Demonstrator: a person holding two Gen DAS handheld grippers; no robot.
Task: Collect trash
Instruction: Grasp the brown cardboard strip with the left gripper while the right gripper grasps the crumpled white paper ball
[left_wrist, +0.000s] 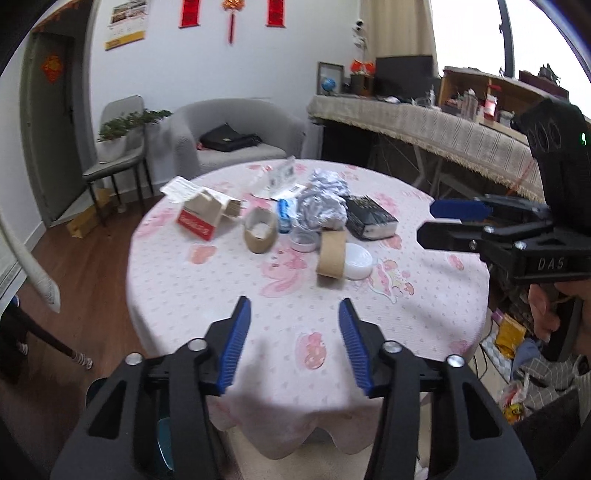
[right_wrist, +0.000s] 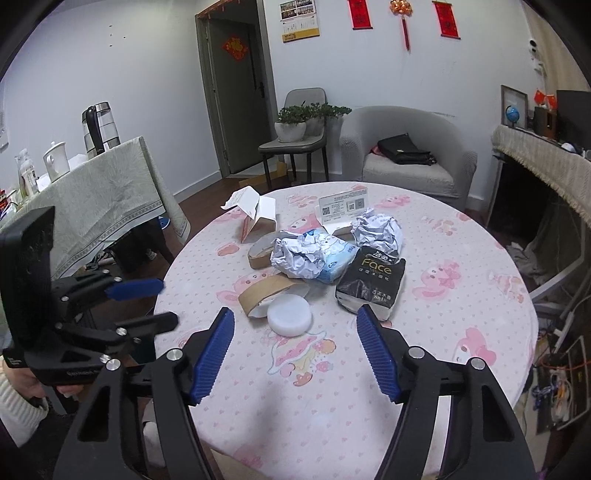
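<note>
Looking past your gaping left claw (left_wrist: 294, 339) and right claw (right_wrist: 295, 352), crumpled paper (right_wrist: 295, 258) half-hides the tissue pack (right_wrist: 334, 258); cardboard roll (left_wrist: 331, 254) stands upright.

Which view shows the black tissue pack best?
Right wrist. The black tissue pack lies close, its top face toward the camera, "Face" print legible. In the left wrist view it sits farther off, seen from the side at a low angle, with its print unreadable.

1. Grey armchair (right_wrist: 406, 155) stands beyond the round table (right_wrist: 461, 314).
2. Black bag (right_wrist: 404, 149) lies on the armchair's seat.
3. Potted plant (right_wrist: 291, 122) sits on a chair (right_wrist: 306, 99) left of the armchair.
4. Kettle (right_wrist: 99, 127) stands far left of the armchair.
</note>
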